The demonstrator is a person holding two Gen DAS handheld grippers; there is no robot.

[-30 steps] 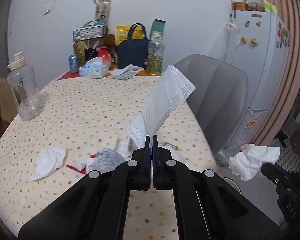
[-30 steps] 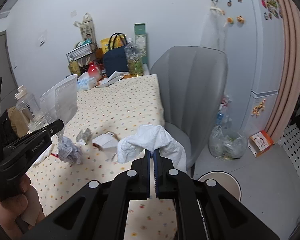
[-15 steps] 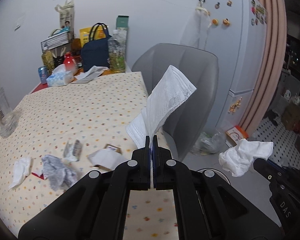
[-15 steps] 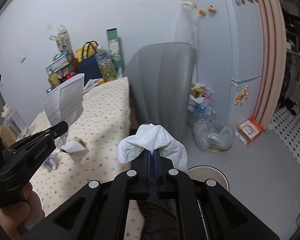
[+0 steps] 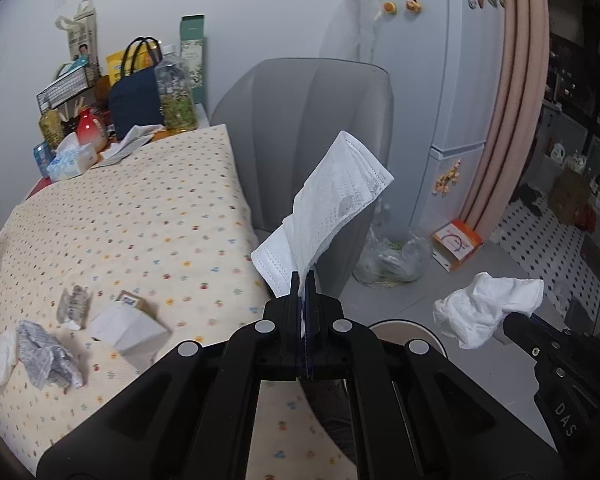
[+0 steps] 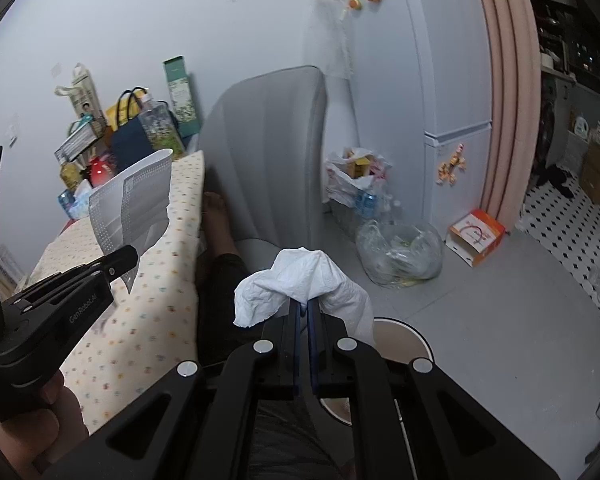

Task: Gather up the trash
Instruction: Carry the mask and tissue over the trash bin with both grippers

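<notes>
Bin (image 6: pixel 404 334) below and ahead of both grippers, nearer right | left gripper (image 5: pixel 303 280) clamps mask (image 5: pixel 332 208), long axis upright | right gripper (image 6: pixel 303 308) clamps tissue (image 6: pixel 300 284).

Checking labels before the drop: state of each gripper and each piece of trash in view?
left gripper: shut on face mask
face mask: held, sticking up, off the table
right gripper: shut on crumpled tissue
crumpled tissue: held, over the floor
round bin: on the floor, open-topped, partly hidden below the grippers
grey crumpled paper: lying on the table
folded white paper: lying on the table
small wrapper: lying on the table
</notes>
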